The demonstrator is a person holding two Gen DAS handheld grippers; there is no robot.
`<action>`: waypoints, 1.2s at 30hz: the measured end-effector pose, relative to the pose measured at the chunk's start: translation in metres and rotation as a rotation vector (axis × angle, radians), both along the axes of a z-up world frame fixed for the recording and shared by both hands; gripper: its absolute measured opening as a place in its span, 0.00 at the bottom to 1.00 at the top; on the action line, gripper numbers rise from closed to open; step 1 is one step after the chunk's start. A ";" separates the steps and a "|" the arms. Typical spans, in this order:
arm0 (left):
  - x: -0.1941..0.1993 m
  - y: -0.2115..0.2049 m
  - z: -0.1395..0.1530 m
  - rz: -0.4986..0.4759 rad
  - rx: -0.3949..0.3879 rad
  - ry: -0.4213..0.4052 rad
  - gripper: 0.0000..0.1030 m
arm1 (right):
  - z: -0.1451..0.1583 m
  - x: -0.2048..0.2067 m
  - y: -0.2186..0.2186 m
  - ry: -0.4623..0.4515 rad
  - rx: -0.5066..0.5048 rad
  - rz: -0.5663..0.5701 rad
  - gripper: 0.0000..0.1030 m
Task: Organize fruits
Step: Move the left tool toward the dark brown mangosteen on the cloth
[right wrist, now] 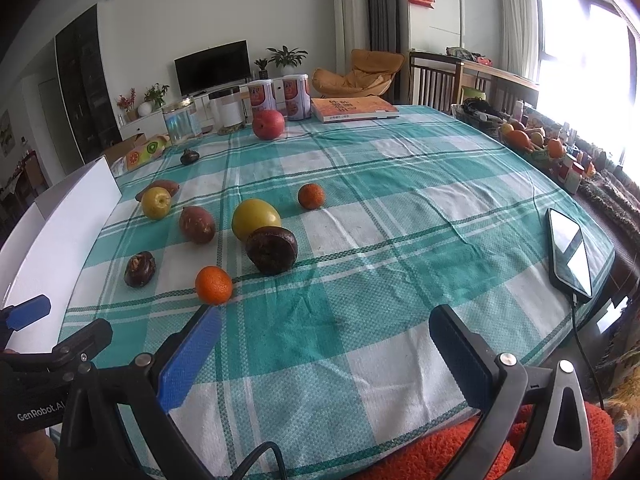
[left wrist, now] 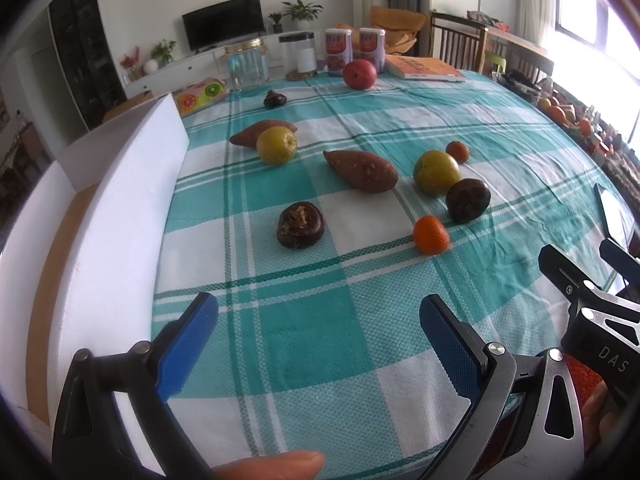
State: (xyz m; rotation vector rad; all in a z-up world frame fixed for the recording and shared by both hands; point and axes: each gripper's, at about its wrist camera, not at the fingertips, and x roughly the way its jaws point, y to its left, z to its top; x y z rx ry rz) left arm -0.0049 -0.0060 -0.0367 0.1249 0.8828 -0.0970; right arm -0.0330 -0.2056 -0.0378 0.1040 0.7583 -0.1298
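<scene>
Fruits lie scattered on a teal checked tablecloth (left wrist: 320,344). In the left wrist view: a near orange (left wrist: 431,235), a dark brown fruit (left wrist: 300,225), another dark fruit (left wrist: 468,200), two yellow-green fruits (left wrist: 436,173) (left wrist: 276,145), two sweet potatoes (left wrist: 361,171) (left wrist: 260,132), a far small orange (left wrist: 457,151) and a red apple (left wrist: 359,74). My left gripper (left wrist: 316,316) is open and empty above the near cloth. My right gripper (right wrist: 324,330) is open and empty; the near orange (right wrist: 213,285) lies just beyond its left finger.
A white box (left wrist: 120,216) stands along the table's left edge. Jars, two cans (left wrist: 338,51) and a book (left wrist: 424,68) line the far edge. A phone (right wrist: 570,252) with a cable lies at the right edge. A basket of fruit (right wrist: 524,140) sits beyond.
</scene>
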 end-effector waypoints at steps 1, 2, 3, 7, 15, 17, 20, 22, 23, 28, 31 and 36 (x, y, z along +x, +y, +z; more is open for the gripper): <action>0.000 0.000 -0.001 -0.001 0.000 0.003 0.99 | -0.001 0.001 0.001 0.004 0.000 0.003 1.00; 0.000 -0.001 -0.002 -0.002 0.002 0.005 0.99 | -0.001 0.001 0.001 0.006 0.000 0.006 1.00; 0.000 -0.001 -0.003 -0.001 0.004 0.007 0.99 | -0.002 0.002 0.001 0.008 0.001 0.007 1.00; 0.002 0.001 -0.007 0.007 0.004 0.022 0.99 | -0.003 0.002 0.002 0.014 0.007 0.010 1.00; 0.011 0.006 -0.029 0.028 -0.005 0.093 0.99 | -0.007 0.005 0.001 0.033 0.020 0.011 1.00; 0.012 0.007 -0.034 0.034 0.000 0.106 0.99 | -0.007 0.005 0.000 0.037 0.022 0.012 1.00; 0.014 0.009 -0.040 0.040 0.004 0.120 0.99 | -0.008 0.006 0.000 0.041 0.023 0.013 1.00; 0.014 0.010 -0.043 0.045 0.004 0.127 0.99 | -0.009 0.006 0.000 0.044 0.025 0.014 1.00; 0.015 0.011 -0.045 0.046 0.004 0.133 0.99 | -0.009 0.007 0.000 0.047 0.026 0.014 1.00; 0.020 0.014 -0.054 0.054 0.004 0.158 0.99 | -0.011 0.008 0.000 0.054 0.030 0.015 1.00; 0.022 0.016 -0.058 0.057 -0.002 0.167 0.99 | -0.011 0.009 -0.001 0.055 0.031 0.015 1.00; 0.025 0.020 -0.062 0.064 -0.029 0.170 1.00 | -0.013 0.010 0.000 0.063 0.034 0.014 1.00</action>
